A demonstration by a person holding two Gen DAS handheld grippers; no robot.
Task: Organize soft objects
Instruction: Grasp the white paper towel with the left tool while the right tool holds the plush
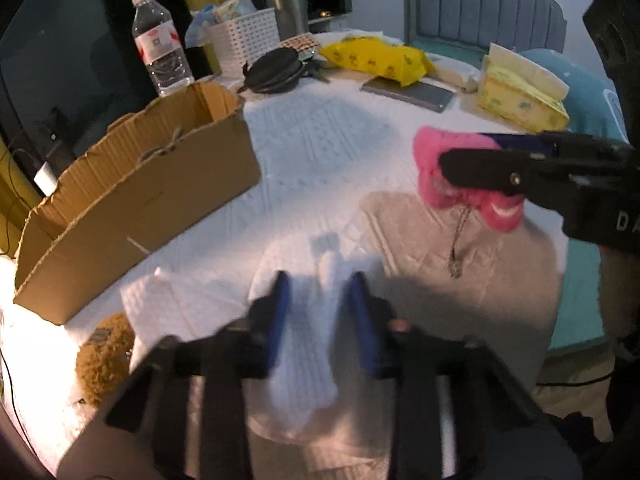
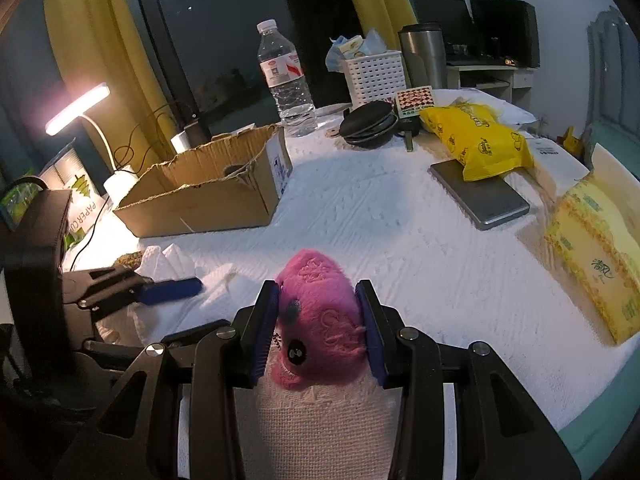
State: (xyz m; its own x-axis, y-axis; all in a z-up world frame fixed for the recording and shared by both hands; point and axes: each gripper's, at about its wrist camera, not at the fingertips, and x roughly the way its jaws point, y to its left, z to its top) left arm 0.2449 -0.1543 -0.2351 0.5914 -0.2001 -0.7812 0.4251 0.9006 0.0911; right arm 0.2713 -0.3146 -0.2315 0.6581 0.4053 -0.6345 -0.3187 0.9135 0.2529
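While the right gripper (image 2: 317, 322) pinches the pink plush toy (image 2: 320, 320) between its blue pads, both pads pressed into the toy's flanks, the toy is lifted clear of the white tablecloth (image 2: 400, 232), its ball chain (image 1: 456, 240) dangling free below it in the left wrist view. Toy's long axis runs roughly along the fingers, head end forward. Left gripper (image 1: 320, 308) hovers with fingers spread and nothing between them, above a folded white cloth (image 1: 308, 340) that lies on a beige towel (image 1: 460, 280); a brown fuzzy item (image 1: 104, 356) sits just left of that cloth, near the table edge. Taking the cardboard box (image 2: 208, 192) as landmark: the held toy is to the box's near right, well apart from it, and the box lies ahead and left of the right gripper, open top up, its torn near wall the edge to clear. Judgement: the box is the likely drop place, so the move is forward-left and over that wall. Left gripper is nearer the box, yet it is the right that carries. Open tablecloth between toy and box gives free room. Beyond the box, right: water bottle (image 2: 286, 80), black round pouch (image 2: 370, 122), white basket (image 2: 374, 74), yellow packet (image 2: 480, 140), all outside the path.
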